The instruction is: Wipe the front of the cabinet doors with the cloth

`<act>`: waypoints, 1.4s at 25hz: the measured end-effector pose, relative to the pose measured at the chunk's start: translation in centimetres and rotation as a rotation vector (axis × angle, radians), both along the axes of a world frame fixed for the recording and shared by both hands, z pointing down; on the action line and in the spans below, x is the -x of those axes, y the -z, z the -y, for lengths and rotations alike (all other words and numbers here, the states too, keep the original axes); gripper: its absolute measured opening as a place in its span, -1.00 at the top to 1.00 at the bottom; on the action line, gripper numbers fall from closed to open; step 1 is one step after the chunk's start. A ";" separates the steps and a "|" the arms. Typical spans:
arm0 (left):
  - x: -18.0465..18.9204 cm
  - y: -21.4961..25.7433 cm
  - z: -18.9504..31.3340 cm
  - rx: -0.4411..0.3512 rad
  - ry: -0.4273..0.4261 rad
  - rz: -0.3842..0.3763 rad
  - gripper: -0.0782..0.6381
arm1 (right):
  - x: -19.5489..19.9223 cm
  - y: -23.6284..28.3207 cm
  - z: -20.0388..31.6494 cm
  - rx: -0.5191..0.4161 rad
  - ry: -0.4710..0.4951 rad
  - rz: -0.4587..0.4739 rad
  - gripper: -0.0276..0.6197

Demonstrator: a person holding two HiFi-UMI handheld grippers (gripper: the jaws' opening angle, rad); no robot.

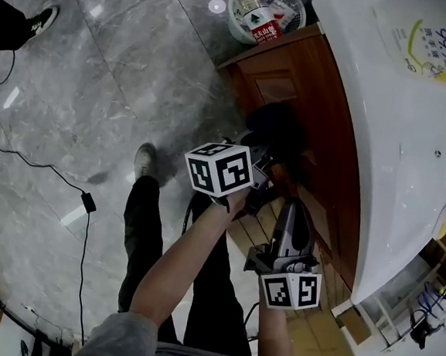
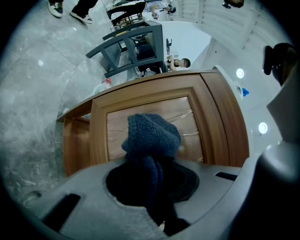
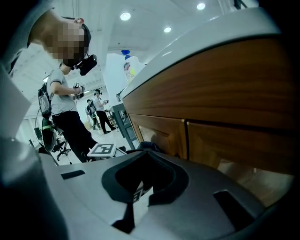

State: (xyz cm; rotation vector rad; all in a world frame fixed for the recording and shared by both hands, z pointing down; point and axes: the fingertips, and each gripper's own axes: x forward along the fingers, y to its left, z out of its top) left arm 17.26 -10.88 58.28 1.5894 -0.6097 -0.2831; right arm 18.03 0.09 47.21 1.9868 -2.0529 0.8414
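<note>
A dark blue knitted cloth [image 2: 152,136] bunches out of my left gripper [image 2: 152,176], which is shut on it. In the head view the cloth [image 1: 276,128] is pressed to the brown wooden cabinet door [image 1: 321,120], ahead of the left gripper [image 1: 265,163] and its marker cube. The door's paler inset panel [image 2: 119,124] fills the left gripper view behind the cloth. My right gripper [image 1: 288,216] hangs lower, beside the cabinet front and not touching it; its jaws look shut with nothing in them. In the right gripper view the right gripper [image 3: 143,176] faces along the cabinet doors [image 3: 211,136].
A white countertop [image 1: 392,111] overhangs the cabinet, with a large white bottle [image 1: 429,44] on it. A bag of plastic bottles [image 1: 264,14] sits on the grey marble floor past the cabinet end. A black cable [image 1: 89,200] runs across the floor. Another person [image 3: 61,103] stands farther off.
</note>
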 end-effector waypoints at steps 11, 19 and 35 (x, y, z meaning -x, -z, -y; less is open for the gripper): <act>-0.1 -6.8 -0.3 0.098 -0.019 0.066 0.64 | -0.5 -0.7 0.0 0.007 0.000 0.002 0.88; 0.4 -10.1 -0.5 0.146 -0.062 0.213 0.64 | -0.8 -1.1 0.6 0.012 -0.003 0.005 0.88; 3.6 -9.1 1.2 0.126 -0.019 0.189 0.64 | 0.0 -1.6 1.0 0.024 0.030 0.001 0.88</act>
